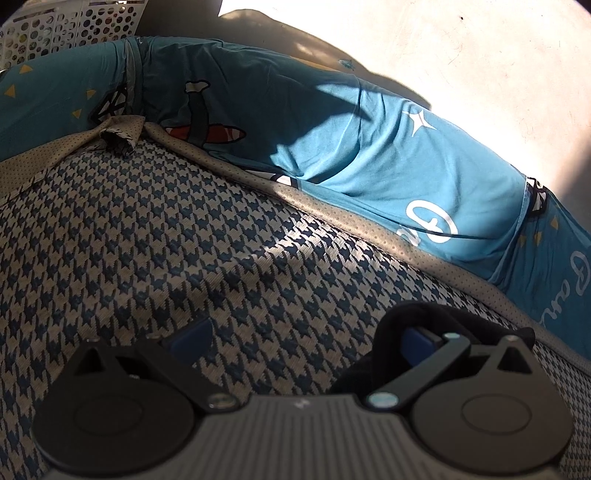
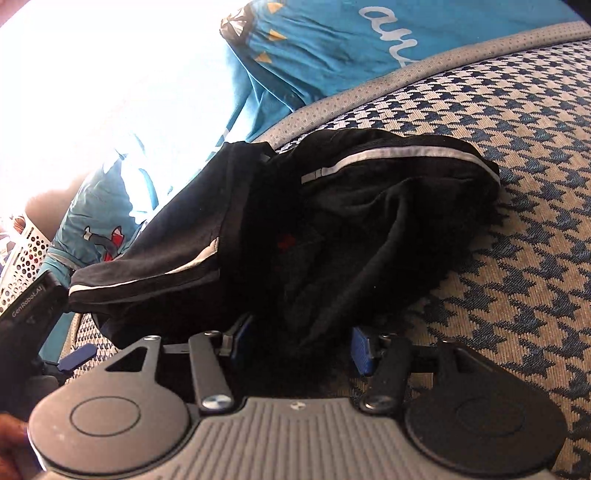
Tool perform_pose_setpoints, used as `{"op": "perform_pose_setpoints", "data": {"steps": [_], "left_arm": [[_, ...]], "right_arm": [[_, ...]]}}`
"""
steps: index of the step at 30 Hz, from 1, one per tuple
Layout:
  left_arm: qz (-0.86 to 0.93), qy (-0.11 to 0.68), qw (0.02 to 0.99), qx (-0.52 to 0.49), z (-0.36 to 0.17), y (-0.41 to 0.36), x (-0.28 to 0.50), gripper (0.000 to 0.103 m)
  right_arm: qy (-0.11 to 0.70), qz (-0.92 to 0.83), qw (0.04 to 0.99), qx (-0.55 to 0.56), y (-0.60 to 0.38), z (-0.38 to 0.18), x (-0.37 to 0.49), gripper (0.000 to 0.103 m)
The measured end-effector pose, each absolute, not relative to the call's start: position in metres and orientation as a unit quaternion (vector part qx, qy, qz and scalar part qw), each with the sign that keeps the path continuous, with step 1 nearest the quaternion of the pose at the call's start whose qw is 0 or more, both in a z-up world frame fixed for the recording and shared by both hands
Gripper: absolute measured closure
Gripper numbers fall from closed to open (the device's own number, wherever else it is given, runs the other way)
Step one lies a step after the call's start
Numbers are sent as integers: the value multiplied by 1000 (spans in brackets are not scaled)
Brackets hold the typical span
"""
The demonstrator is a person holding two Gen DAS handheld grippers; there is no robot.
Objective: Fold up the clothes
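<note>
Your right gripper (image 2: 301, 349) has its two blue pads (image 2: 362, 354) set well apart, with a fold of the black garment (image 2: 369, 206) bunched in the gap between them; the cloth sits against the left pad, but you cannot tell whether the pads are pressing it. Your left gripper (image 1: 303, 341) is spread wide, one blue pad (image 1: 192, 334) lying low over the houndstooth cushion (image 1: 147, 229) and the other tucked under an edge of the black garment (image 1: 424, 321), with only bare cushion between them.

The black garment lies crumpled on the houndstooth cushion directly ahead of your right gripper, white piping (image 2: 388, 155) running along its upper hem and along a lower flap at the left. Your left gripper (image 2: 26, 332) shows in the right wrist view at the garment's left edge, close beside that flap.

Beyond the cushion's grey dotted border (image 1: 332, 210) lies a teal printed fabric (image 1: 332, 140) with white lettering, small yellow triangles and a red-and-white figure, draped along the far side in both views. A white perforated basket (image 1: 74, 29) stands past it at the upper left, partly hidden by the teal fabric. The floor (image 1: 480, 74) behind is washed out by sunlight.

Both grippers sit low, nearly level with the cushion, pointing across it toward the teal fabric.
</note>
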State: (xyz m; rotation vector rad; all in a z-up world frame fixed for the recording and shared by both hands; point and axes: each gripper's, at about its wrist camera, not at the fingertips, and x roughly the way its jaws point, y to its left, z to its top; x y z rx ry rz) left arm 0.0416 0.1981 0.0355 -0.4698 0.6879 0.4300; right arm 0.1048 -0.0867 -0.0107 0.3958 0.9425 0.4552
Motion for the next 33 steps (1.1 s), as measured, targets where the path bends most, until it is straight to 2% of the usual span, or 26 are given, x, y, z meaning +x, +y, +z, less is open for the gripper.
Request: {"op": "perform_pose_setpoints", "data": {"steps": [1, 2, 5, 9, 13, 18, 22, 26, 30, 33], "left_arm": [[207, 333, 892, -226, 35, 198, 42, 0], [206, 334, 892, -225, 35, 196, 43, 0], [202, 330, 896, -218, 37, 192, 43, 0], [201, 314, 906, -201, 45, 184, 41, 0], [194, 295, 914, -199, 57, 178, 36, 0], [171, 295, 911, -232, 59, 174, 35, 0], [166, 303, 901, -261, 54, 173, 37, 0], [159, 313, 890, -290, 47, 174, 38, 0], [167, 342, 879, -286, 40, 174, 45, 0], [176, 371, 860, -304, 29, 178, 46, 0]], "right_arm": [[442, 213, 853, 179, -84, -11, 104, 61], [438, 210, 858, 170, -83, -11, 103, 76], [434, 204, 863, 159, -83, -11, 106, 91], [405, 200, 879, 151, -87, 3, 105, 92], [334, 194, 916, 108, -93, 31, 97, 93], [256, 153, 952, 62, -112, 60, 95, 94], [226, 104, 966, 66, -142, 75, 97, 95], [233, 52, 968, 78, -169, 75, 104, 95], [279, 46, 954, 102, -186, 67, 118, 94], [315, 57, 938, 130, -197, 63, 122, 90]]}}
